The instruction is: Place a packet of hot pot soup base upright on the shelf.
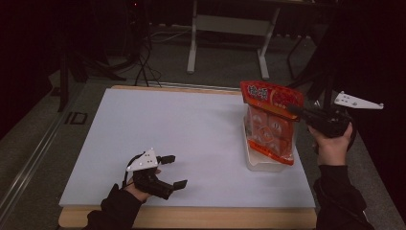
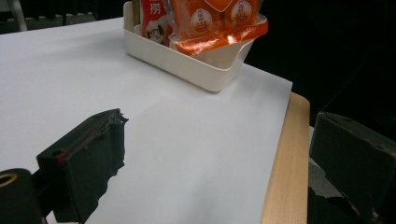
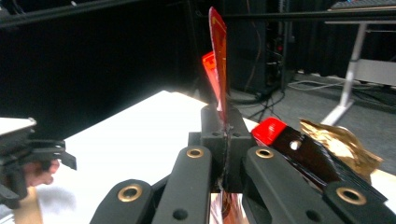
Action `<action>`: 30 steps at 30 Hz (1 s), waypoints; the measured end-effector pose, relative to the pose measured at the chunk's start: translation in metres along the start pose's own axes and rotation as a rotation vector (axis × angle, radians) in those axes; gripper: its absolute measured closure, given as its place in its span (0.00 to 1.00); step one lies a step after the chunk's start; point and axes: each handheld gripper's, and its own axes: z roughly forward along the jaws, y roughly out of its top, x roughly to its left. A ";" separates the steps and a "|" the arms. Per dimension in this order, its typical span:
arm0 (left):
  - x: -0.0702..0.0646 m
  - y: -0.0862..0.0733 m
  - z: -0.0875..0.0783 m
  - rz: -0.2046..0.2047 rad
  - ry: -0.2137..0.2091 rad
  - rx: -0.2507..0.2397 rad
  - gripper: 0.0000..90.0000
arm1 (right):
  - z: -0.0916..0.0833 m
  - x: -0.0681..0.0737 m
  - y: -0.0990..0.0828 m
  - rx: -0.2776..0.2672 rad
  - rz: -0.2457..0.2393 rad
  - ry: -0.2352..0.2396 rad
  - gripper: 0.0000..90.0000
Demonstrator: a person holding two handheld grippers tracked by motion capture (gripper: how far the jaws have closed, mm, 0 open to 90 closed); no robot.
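**Ana:** Bag placement is the job now, I'd say. The right hand-held gripper (image 1: pixel 293 109) is clamped on the top seal of the orange snack bag (image 1: pixel 271 125), and the bag's lower end sits in the white bin (image 1: pixel 262 164).

**Ben:** In the right gripper view the jaws are pressed together with the thin seal (image 3: pixel 218 56) standing straight up between them. So the grip is only on the edge.

**Ana:** Right, so I'd keep the bag upright over the bin and lower it slowly; a sideways pull could tip the bin, which looks light (it stands close to the table's (image 1: pixel 172 129) right edge).

**Ben:** And the left hand-held gripper (image 1: pixel 173 170)?

**Ana:** Well away from the bin, toward the near left of the table, jaws apart and empty. It could come over to steady the bin's wall if the bag drags.

**Ben:** There's another pack in the bin (image 2: pixel 154 21) beside the bag, so ease it down without crushing that.
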 end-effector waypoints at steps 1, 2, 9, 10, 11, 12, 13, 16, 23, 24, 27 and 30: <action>0.000 -0.001 0.000 -0.002 0.000 -0.001 0.04 | 0.000 -0.002 -0.001 -0.002 0.011 0.001 1.00; 0.001 -0.001 0.000 -0.002 0.001 -0.004 0.04 | 0.001 -0.003 -0.003 -0.003 0.013 0.003 1.00; 0.004 -0.006 0.001 -0.012 0.007 0.001 0.04 | 0.009 -0.006 -0.008 -0.013 0.033 0.009 1.00; 0.004 -0.006 0.002 -0.012 0.008 0.004 0.04 | 0.009 -0.006 -0.009 -0.014 0.037 0.008 1.00; 0.004 -0.007 0.002 -0.013 0.009 0.007 0.04 | 0.009 -0.006 -0.011 -0.016 0.040 0.005 1.00; 0.005 -0.008 0.002 -0.012 0.009 0.008 0.04 | 0.010 -0.007 -0.012 -0.014 0.046 0.006 1.00; 0.005 -0.008 0.002 -0.015 0.008 0.009 0.04 | 0.010 -0.008 -0.015 -0.014 0.051 0.007 1.00; 0.005 -0.009 0.003 -0.013 0.008 0.014 0.04 | 0.009 -0.010 -0.021 -0.016 0.072 0.003 1.00; 0.007 -0.011 0.005 -0.018 0.013 0.020 0.04 | 0.009 -0.017 -0.042 -0.014 0.124 -0.007 1.00; 0.007 -0.011 0.005 -0.019 0.013 0.020 0.04 | 0.008 -0.018 -0.044 -0.014 0.126 -0.010 1.00; 0.007 -0.012 0.005 -0.021 0.013 0.022 0.04 | 0.004 -0.022 -0.053 -0.031 0.153 -0.015 1.00; 0.008 -0.012 0.005 -0.022 0.015 0.024 0.04 | -0.001 -0.026 -0.062 -0.039 0.176 -0.026 1.00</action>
